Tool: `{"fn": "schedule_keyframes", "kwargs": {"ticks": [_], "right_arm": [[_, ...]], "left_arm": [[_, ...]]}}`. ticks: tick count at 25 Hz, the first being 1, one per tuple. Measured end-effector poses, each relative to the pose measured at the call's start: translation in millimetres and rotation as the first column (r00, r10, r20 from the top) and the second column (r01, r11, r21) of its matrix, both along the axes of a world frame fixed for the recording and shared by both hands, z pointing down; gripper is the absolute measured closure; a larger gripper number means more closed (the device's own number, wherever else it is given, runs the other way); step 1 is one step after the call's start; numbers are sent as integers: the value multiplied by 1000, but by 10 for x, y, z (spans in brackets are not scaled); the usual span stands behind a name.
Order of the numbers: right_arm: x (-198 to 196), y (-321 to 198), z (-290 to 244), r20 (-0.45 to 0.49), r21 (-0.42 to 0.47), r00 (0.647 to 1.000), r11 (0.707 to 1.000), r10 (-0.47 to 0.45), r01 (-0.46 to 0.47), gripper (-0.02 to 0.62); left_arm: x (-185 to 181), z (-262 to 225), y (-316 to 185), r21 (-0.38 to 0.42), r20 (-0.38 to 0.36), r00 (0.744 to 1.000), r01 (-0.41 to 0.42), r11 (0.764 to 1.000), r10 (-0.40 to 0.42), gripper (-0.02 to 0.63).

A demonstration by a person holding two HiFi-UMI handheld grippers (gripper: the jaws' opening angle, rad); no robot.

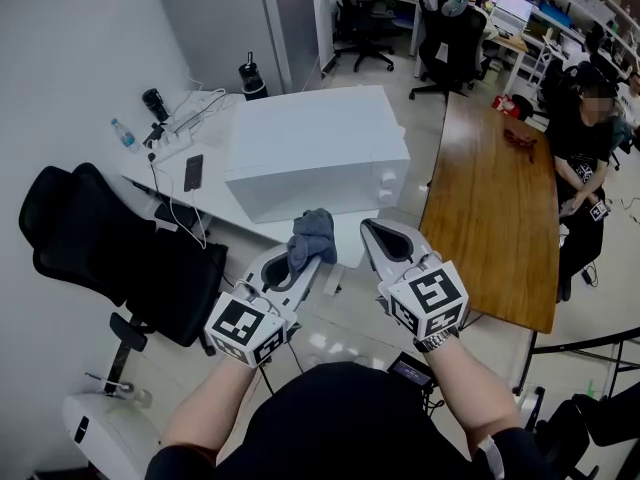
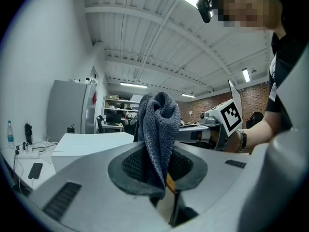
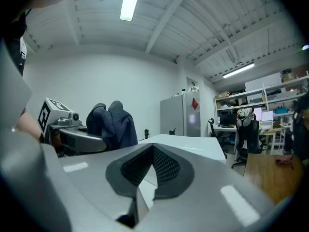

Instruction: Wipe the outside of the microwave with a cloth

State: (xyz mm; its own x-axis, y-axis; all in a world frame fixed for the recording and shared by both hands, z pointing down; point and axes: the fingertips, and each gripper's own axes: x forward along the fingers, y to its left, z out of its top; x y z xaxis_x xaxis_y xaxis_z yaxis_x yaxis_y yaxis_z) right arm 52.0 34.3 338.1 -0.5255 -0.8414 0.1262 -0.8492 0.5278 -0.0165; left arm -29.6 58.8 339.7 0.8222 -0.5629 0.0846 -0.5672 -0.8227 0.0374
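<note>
A white microwave (image 1: 315, 148) stands on a white table (image 1: 225, 208) in front of me. My left gripper (image 1: 300, 258) is shut on a grey-blue cloth (image 1: 312, 236), which bunches up above the jaws just short of the microwave's near face. In the left gripper view the cloth (image 2: 159, 129) hangs folded between the pads, with the microwave (image 2: 91, 144) beyond it to the left. My right gripper (image 1: 385, 240) is beside it on the right, shut and holding nothing. In the right gripper view its pads meet (image 3: 153, 151), with the cloth (image 3: 113, 124) at the left and the microwave (image 3: 193, 146) ahead.
A black office chair (image 1: 110, 248) stands at the left. A phone (image 1: 193, 171), cables and a water bottle (image 1: 122, 134) lie on the table left of the microwave. A long wooden table (image 1: 495, 208) runs along the right, with a seated person (image 1: 585, 138) behind it. A grey cabinet (image 1: 240, 18) stands behind.
</note>
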Motion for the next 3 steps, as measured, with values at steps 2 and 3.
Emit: {"fn": "schedule_keyframes", "kwargs": {"ticks": [2,3], "right_arm": [[-20,3,-3,-2,-2,1000,1000,2,-2,595],[-31,5,-5,-2,-3,1000,1000,3,-3,595]], "left_arm": [[-4,-12,3,6,5,1000,-9,1000,9,528],[-6,-18,6,9,7,1000,-13,1000,13,528]]}}
